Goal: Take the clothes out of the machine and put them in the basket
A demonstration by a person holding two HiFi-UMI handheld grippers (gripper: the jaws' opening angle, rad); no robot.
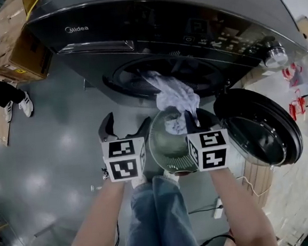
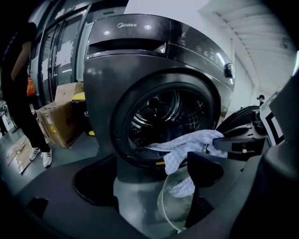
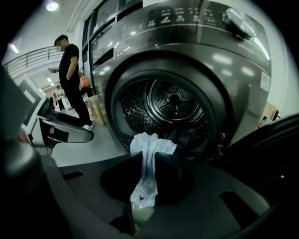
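Observation:
The dark Midea washing machine (image 1: 135,30) stands in front of me with its drum mouth (image 1: 139,73) open. A pale checked cloth (image 1: 175,94) hangs out of the drum and down over a round wire basket (image 1: 157,143) on the floor. My right gripper (image 1: 194,122) is shut on this cloth; in the right gripper view the cloth (image 3: 150,142) runs between the jaws of the gripper (image 3: 145,158). To the left of the basket my left gripper (image 1: 126,128) is open and holds nothing. From the left gripper view, the cloth (image 2: 187,144) drapes past the open gripper (image 2: 149,179) above the basket (image 2: 170,205).
The round machine door (image 1: 261,129) swings open at the right. Cardboard boxes (image 1: 16,46) stand left of the machine, and a person in black (image 2: 18,93) stands beside them. My legs in jeans (image 1: 159,215) are just behind the basket. A power strip (image 1: 217,208) lies on the floor.

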